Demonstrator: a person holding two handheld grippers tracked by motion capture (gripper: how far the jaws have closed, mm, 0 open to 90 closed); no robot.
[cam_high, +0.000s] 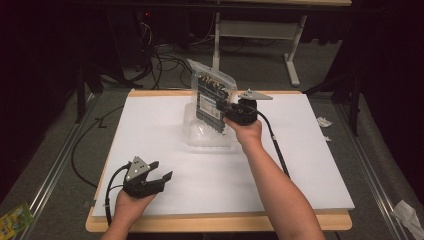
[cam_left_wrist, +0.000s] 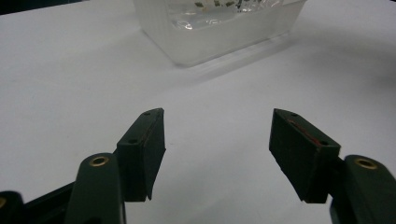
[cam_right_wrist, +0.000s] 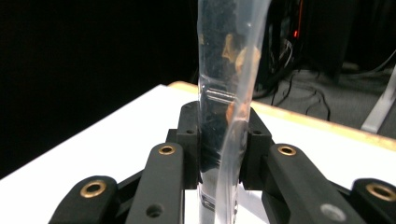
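A clear plastic bag (cam_high: 212, 95) with dark contents and a label stands upright above a clear plastic container (cam_high: 207, 134) in the middle of the white board. My right gripper (cam_high: 226, 106) is shut on the bag's right edge; in the right gripper view the bag (cam_right_wrist: 229, 93) rises pinched between the two pads. My left gripper (cam_high: 161, 176) rests near the front left of the board, open with nothing between its pads (cam_left_wrist: 152, 144). The container (cam_left_wrist: 219, 23) lies ahead of it, with small bits inside.
The white board (cam_high: 165, 130) lies on a wooden table (cam_high: 220, 222). Beyond the table's far edge are cables on the floor (cam_high: 165, 60) and a white desk frame (cam_high: 292, 55). A cable (cam_high: 277, 150) trails from my right gripper along the forearm.
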